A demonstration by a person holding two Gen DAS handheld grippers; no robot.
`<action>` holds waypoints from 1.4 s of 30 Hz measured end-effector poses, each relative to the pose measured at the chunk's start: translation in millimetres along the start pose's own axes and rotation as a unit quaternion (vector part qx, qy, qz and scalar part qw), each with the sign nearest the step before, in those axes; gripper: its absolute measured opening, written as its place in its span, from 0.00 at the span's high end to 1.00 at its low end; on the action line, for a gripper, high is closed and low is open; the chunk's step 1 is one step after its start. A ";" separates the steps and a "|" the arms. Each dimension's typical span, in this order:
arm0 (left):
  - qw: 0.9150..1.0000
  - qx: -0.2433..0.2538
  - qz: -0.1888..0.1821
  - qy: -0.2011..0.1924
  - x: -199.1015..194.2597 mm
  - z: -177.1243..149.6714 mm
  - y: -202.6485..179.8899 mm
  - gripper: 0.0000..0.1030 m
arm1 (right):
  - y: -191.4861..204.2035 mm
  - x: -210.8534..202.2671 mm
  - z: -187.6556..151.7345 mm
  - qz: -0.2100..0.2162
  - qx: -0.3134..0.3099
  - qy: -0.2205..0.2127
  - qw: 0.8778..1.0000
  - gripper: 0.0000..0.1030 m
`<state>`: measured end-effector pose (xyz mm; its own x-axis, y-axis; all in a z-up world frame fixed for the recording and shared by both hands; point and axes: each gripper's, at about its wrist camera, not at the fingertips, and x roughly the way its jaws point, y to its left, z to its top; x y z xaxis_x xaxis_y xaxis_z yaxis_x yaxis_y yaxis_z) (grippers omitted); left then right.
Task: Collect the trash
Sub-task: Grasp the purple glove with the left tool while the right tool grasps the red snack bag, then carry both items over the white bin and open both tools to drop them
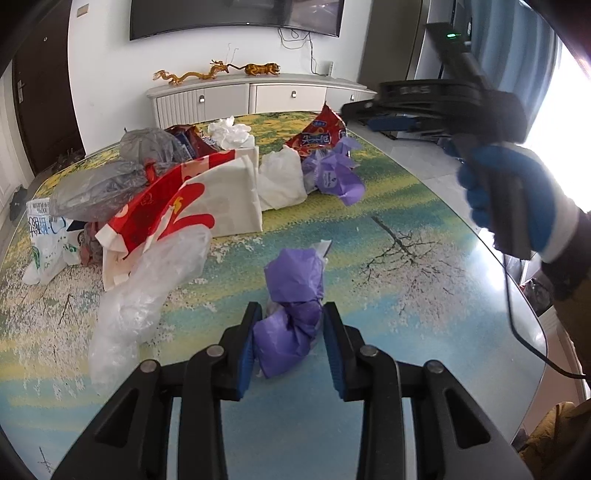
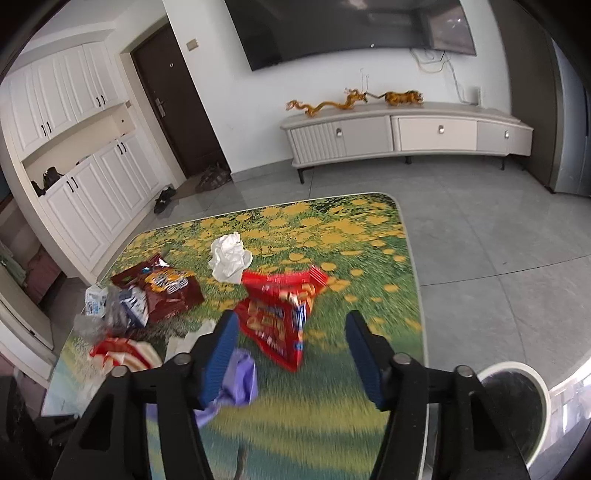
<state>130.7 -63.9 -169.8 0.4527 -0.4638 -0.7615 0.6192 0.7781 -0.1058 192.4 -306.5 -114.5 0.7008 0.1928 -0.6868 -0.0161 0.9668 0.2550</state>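
Left wrist: left tongs (image 1: 291, 332) clamped on purple wrapper (image 1: 291, 306) mid-bench (image 1: 424, 206), clear surface toward the right edge. Right tongs (image 2: 291, 354) apart, red snack bag (image 2: 280, 314) between them, untouched.

Each camera looks forward and downward along its hand-held gripper's fingers, close above the table (image 1: 424, 280). Both face the wall-mounted television (image 2: 351, 29) and low cabinet (image 2: 406, 133). They share the red snack bag (image 2: 277, 314) and crumpled white tissue (image 1: 231, 134).
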 end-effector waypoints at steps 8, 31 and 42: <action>1.000 -0.011 -0.003 -0.001 -3.0 -1.4 5.2 0.70 | -5.9 51.7 3.4 0.011 0.003 0.054 0.998 0.78; 0.998 -0.002 0.032 -0.061 -68.4 27.2 -35.0 0.73 | -10.4 -105.2 -1.7 0.035 -0.015 -0.072 0.997 0.95; 0.997 0.067 -0.038 -0.032 -27.6 91.8 -145.8 0.73 | -129.5 -160.5 -63.6 -0.043 0.063 -0.072 0.994 0.95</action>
<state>86.9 -203.4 -74.7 0.4382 -0.5483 -0.7123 0.7316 0.6779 -0.0718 36.7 -452.0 -80.6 0.7904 0.0749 -0.6080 0.1318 0.9485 0.2882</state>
